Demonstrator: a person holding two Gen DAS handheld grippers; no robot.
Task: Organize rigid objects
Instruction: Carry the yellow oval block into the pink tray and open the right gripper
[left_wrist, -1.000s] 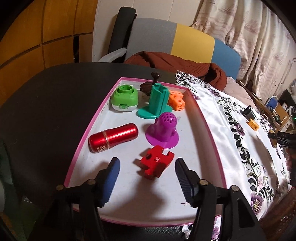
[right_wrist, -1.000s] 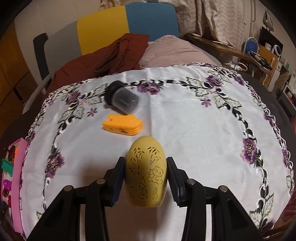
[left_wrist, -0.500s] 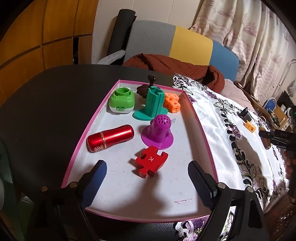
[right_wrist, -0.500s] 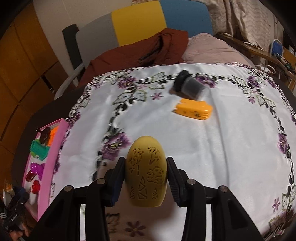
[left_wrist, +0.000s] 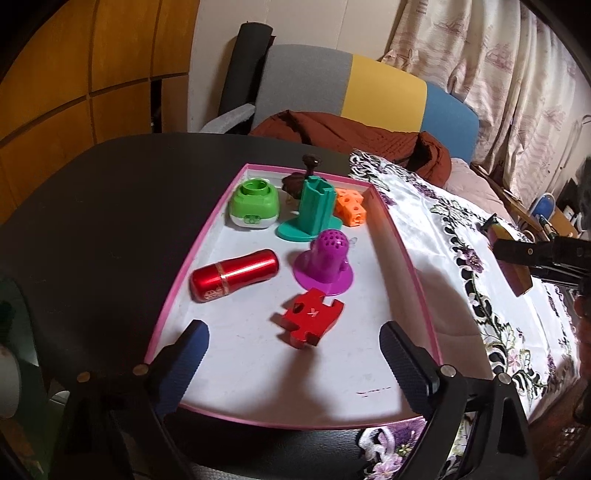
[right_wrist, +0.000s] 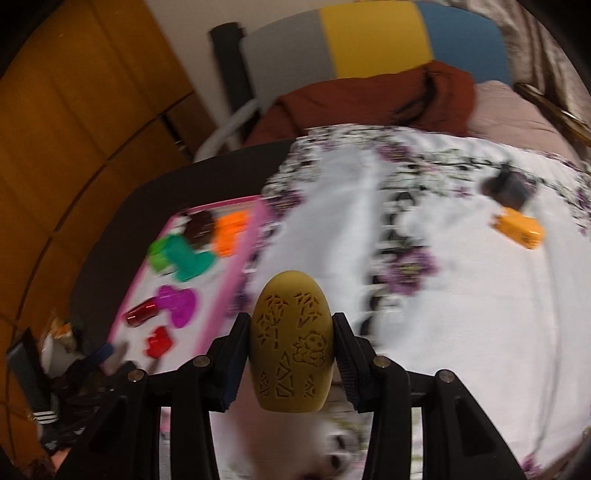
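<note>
A pink-rimmed white tray (left_wrist: 413, 266) holds a red puzzle piece (left_wrist: 308, 317), a red cylinder (left_wrist: 234, 275), a purple perforated piece (left_wrist: 327, 258), a teal stand (left_wrist: 312, 214), a green container (left_wrist: 254, 201) and an orange cube block (left_wrist: 351, 206). My left gripper (left_wrist: 293, 352) is open and empty over the tray's near end, just short of the puzzle piece. My right gripper (right_wrist: 291, 349) is shut on a yellow carved egg (right_wrist: 291, 343), held above the floral cloth right of the tray (right_wrist: 236, 273); it also shows in the left wrist view (left_wrist: 517, 258).
On the floral tablecloth (right_wrist: 461, 295) lie an orange block (right_wrist: 521, 230) and a dark capped jar (right_wrist: 506, 186) at the far right. A dark table (left_wrist: 110, 206) lies left of the tray. A chair with a brown garment (left_wrist: 351, 129) stands behind.
My left gripper opened wide and drew back from the red puzzle piece. My right gripper carried the yellow egg leftward, so the tray has come closer in its view.
</note>
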